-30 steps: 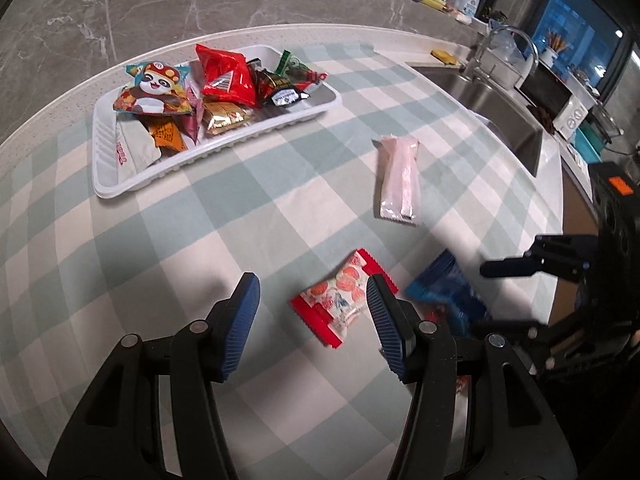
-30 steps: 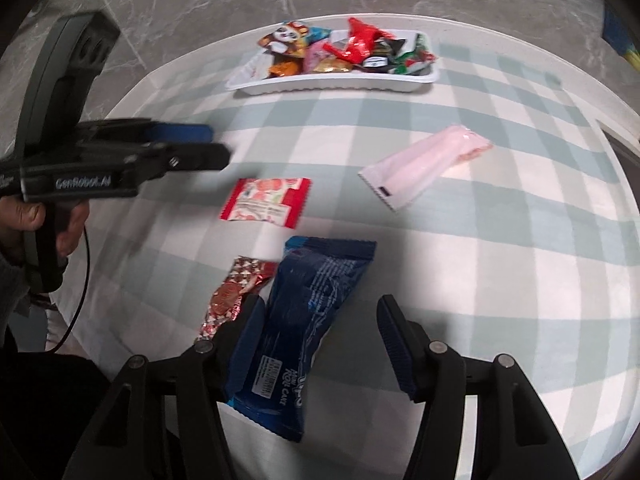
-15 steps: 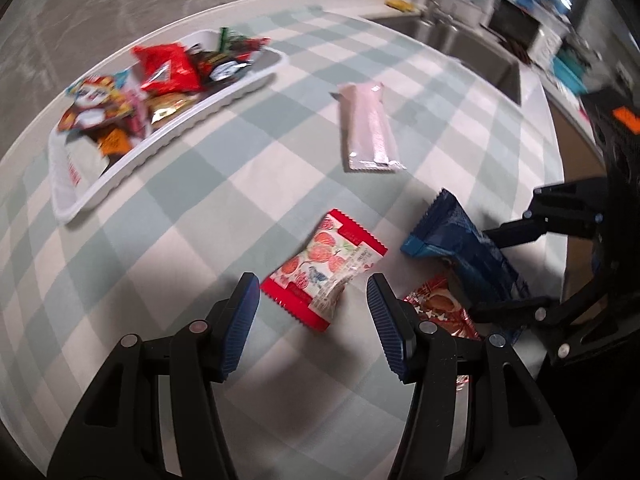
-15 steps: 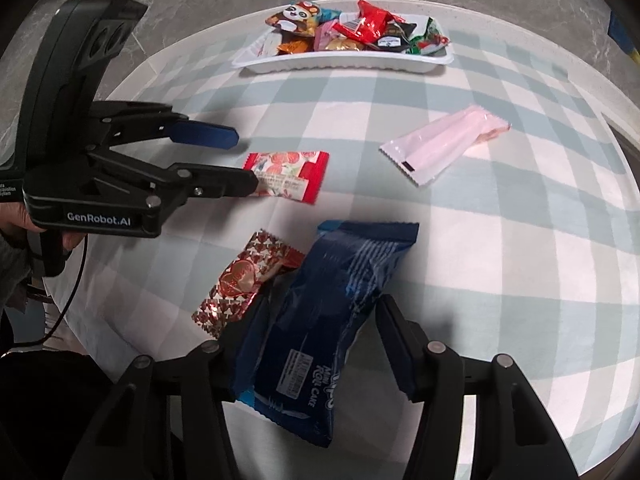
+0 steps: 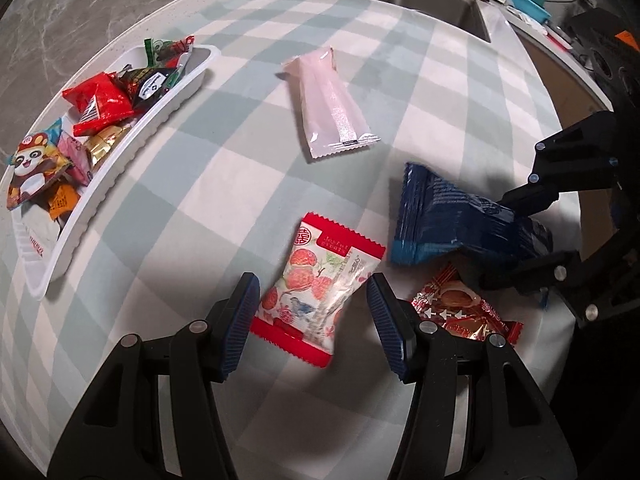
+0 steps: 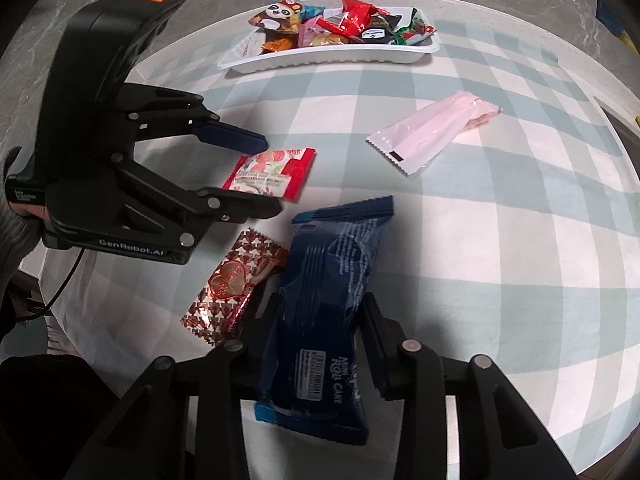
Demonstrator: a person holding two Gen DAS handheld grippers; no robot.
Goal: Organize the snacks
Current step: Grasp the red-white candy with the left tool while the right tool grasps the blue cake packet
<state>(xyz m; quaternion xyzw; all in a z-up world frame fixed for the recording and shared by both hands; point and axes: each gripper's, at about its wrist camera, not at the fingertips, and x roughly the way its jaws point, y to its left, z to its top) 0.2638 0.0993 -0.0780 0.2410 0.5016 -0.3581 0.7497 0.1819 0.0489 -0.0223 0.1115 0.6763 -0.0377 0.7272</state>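
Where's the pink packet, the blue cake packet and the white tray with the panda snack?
pink packet (image 5: 330, 100), left wrist view, middle.
blue cake packet (image 6: 332, 280), right wrist view, middle.
white tray (image 6: 332, 57), right wrist view, front wall.

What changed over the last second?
The right claw has just been closing and now pinches the blue cake packet. The left claw came down astride the strawberry packet, not gripping. Pink packet and tray stayed put.
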